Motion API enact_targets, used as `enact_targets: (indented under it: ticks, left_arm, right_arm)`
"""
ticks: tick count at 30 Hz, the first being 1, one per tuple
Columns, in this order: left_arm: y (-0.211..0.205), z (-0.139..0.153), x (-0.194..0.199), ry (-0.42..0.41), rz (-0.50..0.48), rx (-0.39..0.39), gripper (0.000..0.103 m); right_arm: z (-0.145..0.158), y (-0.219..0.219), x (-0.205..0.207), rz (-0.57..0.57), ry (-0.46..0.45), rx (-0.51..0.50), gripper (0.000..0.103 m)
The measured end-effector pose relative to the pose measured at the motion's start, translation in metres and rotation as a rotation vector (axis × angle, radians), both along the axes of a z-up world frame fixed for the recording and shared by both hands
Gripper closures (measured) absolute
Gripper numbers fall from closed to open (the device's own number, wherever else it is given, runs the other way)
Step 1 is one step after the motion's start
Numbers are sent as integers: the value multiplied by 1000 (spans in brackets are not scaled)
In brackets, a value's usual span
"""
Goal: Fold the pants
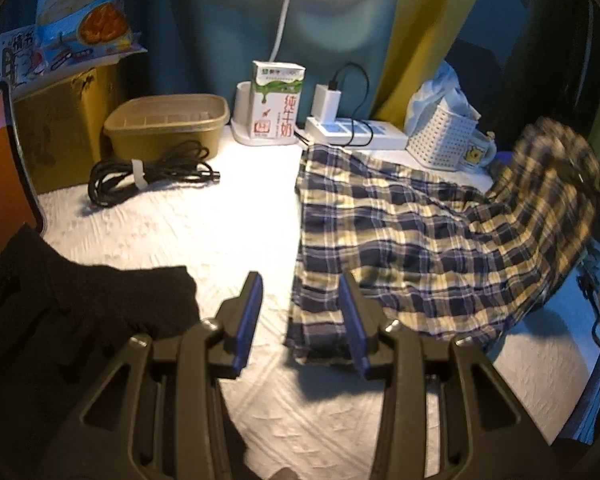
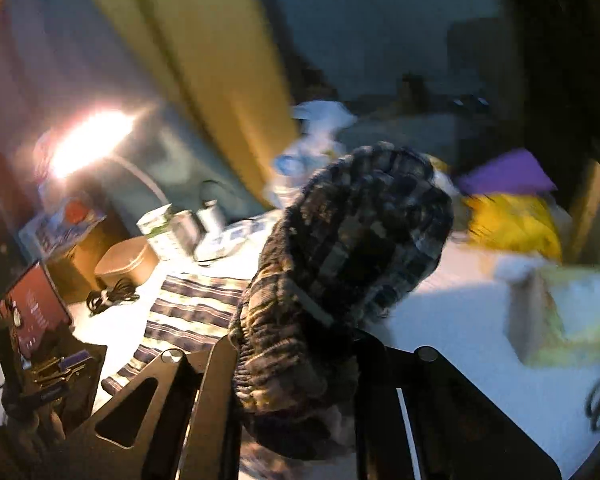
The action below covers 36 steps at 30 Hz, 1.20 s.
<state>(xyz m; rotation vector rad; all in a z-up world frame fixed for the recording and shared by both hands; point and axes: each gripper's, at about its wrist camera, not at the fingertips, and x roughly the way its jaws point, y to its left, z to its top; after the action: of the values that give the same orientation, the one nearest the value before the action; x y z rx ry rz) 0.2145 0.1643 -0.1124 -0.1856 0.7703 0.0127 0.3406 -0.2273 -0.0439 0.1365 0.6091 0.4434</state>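
1. Plaid pants lie spread on the white bedspread, one end lifted at the far right
2. Left gripper hovers with jaws apart and nothing between them, at the pants' near edge
3. Right gripper clamps the bunched elastic waistband, holding it raised; this view is blurred

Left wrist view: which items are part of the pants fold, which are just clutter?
Job:
plaid pants
left gripper, open
right gripper, shut on the pants' waistband

Clutter:
black cable
milk carton
brown tub
power strip
white basket
mug
black cloth
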Motion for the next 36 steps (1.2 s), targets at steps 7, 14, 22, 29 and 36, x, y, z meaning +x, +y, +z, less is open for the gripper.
enact_targets:
  ticks: [7,14,22,29,36]
  left_arm:
    - [32,-2,1,10,-9,-8,63]
    - [72,-6,-3,18,66,-35,63]
    - [81,-6,-8,21,95,-39,63]
    - [57,7,-1,-2,64,-22,63]
    - [10,24,19,-64,-45,-15,63]
  right_arm:
    - [-10,115,21,147,20,-57,94]
    - [-48,217,28,280,109,-169,94]
    - [-82,256,6,409,190,-278,23]
    - [-63,228,-18,462,134,-252,23]
    - [-64,141,-6,306,103,-252,23]
